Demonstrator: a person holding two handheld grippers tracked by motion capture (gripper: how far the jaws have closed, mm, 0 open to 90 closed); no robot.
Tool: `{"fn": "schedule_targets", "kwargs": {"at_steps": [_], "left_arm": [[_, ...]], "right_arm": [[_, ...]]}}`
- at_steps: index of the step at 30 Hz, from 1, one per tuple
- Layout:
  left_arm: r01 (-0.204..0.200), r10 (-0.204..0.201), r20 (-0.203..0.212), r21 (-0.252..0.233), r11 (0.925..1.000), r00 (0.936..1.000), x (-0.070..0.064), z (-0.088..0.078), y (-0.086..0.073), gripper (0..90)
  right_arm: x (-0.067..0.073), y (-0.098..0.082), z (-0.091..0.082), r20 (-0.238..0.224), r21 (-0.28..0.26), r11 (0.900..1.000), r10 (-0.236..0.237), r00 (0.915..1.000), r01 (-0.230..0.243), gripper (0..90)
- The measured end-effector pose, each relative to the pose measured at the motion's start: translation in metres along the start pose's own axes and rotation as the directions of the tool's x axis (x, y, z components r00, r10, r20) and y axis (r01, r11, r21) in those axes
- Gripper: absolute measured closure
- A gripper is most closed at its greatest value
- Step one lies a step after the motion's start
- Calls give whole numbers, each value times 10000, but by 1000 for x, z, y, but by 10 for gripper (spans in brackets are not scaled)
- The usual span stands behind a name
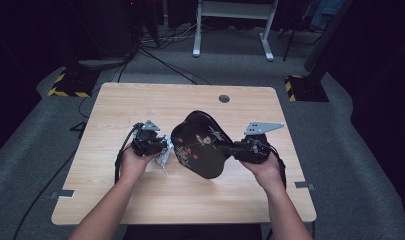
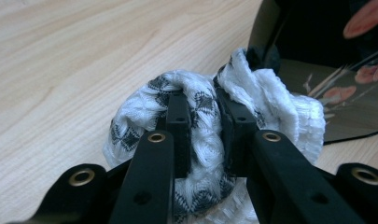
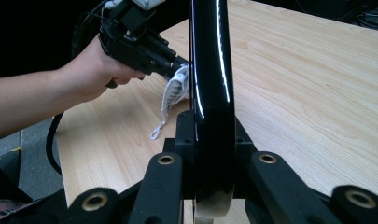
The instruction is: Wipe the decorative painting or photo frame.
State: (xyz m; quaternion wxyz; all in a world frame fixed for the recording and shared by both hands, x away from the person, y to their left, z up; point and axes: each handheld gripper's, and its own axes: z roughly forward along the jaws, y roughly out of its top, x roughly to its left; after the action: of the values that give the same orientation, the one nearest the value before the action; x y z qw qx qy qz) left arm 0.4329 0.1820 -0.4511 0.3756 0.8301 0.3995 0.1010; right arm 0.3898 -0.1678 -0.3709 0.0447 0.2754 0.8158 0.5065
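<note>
Wiping a black lacquered tray with a white knitted cloth, judged from the layout. Tray held up on edge over the middle of the wooden table, painted face with red blossoms turned toward the left gripper. Right gripper clamped on the tray's right rim, jaws pressed on either face of the thin edge as seen in the right gripper view. Left gripper's jaws pinched on a bunched wad of the cloth, white with a dark grey diamond pattern, wad lying against the tray's left rim; a loose tail of cloth hanging down to the tabletop. Judged on handling: tray stiff, glossy, probably slippery, finish likely easy to scratch, so best gripped at the rim with flat pads and never on the painted face; single-edge hold liable to let it pivot if pushed hard. Cloth soft, light, compressible; best taken in a thick fold so no jaw tip meets the lacquer. Contact between cloth and painted face not fully resolved from these views.
</note>
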Motion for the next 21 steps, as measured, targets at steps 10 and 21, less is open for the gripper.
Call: {"fn": "schedule_targets", "kwargs": {"at_steps": [10, 21], "left_arm": [[-297, 283, 191, 795, 9964, 9994, -7, 16, -11, 768], [-942, 958, -79, 1161, 9888, 9954, -19, 22, -16, 769]], "right_arm": [[0, 0, 0, -17, -28, 10000, -27, 10000, 27, 805], [-1, 0, 0, 14, -25, 10000, -66, 10000, 66, 805]]}}
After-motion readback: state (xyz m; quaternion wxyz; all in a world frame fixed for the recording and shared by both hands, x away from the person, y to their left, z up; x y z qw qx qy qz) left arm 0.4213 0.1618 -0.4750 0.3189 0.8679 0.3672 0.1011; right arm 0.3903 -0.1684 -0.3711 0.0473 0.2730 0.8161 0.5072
